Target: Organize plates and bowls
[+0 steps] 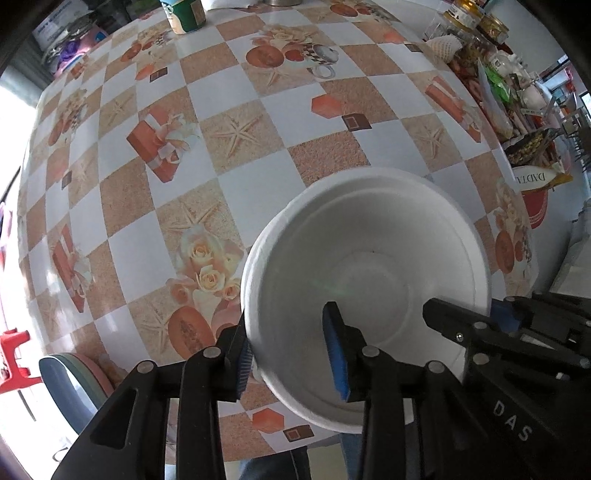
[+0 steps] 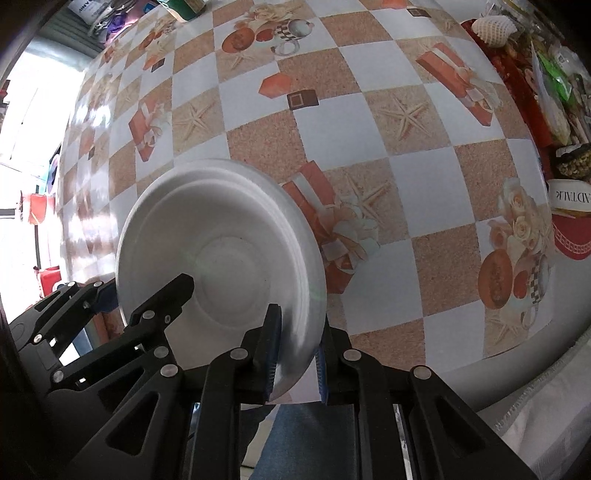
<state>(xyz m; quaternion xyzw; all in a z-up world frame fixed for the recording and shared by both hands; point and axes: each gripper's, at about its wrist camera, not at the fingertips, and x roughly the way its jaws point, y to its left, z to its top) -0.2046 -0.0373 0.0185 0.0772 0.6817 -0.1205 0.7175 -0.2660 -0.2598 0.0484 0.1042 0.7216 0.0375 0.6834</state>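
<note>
A white foam bowl (image 1: 369, 258) hangs above the near edge of the checked table (image 1: 236, 184). It also shows in the right wrist view (image 2: 221, 240). My left gripper (image 1: 291, 358) straddles the bowl's near left rim, one blue pad outside and one inside, shut on it. My right gripper (image 2: 295, 358) is shut on the opposite rim, with a pad on each side of the wall. Each gripper shows in the other's view: the right one (image 1: 476, 328) and the left one (image 2: 147, 302).
A green can (image 1: 184, 14) stands at the table's far edge. Jars, snack packets and a red-and-white tub (image 1: 535, 195) crowd the right side. Stacked coloured plates (image 1: 74, 376) sit below the table's near left edge. A red stool (image 1: 14, 354) is at the far left.
</note>
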